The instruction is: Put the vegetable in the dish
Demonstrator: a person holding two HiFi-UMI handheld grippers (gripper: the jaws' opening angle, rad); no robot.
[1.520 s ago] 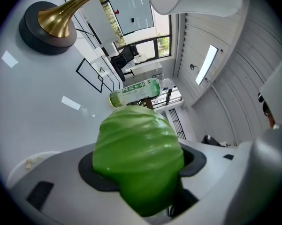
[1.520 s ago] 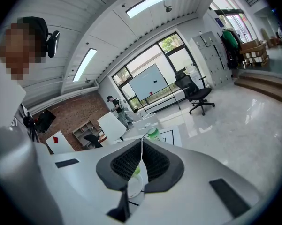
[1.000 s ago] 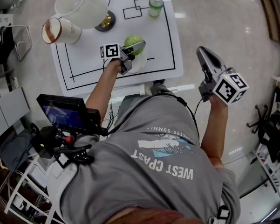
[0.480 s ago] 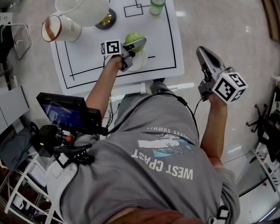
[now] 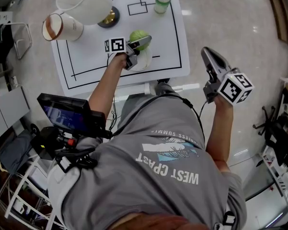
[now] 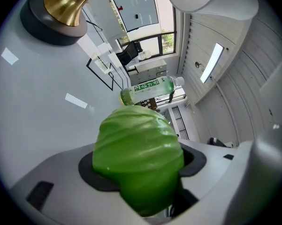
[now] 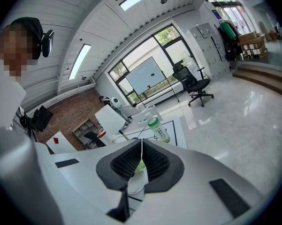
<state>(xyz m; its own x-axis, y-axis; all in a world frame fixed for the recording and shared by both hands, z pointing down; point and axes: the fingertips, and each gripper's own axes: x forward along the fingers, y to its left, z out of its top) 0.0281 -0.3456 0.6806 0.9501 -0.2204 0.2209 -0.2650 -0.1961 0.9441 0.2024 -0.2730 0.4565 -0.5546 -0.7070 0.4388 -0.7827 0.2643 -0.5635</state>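
Left gripper (image 5: 140, 43) tight on green vegetable (image 6: 138, 158), near white dish (image 5: 144, 62); right gripper (image 7: 141, 162) closed.

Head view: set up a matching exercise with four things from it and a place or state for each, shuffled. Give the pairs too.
Things:
1. vegetable
2. bottle
3. dish
4. right gripper

Places or states:
A. shut and empty, over the floor, off the right side of the table
B. white, on the table next to the left gripper
C. green, clamped between the left gripper's jaws
D. upright near the table's far edge

Pairs: 1-C, 2-D, 3-B, 4-A
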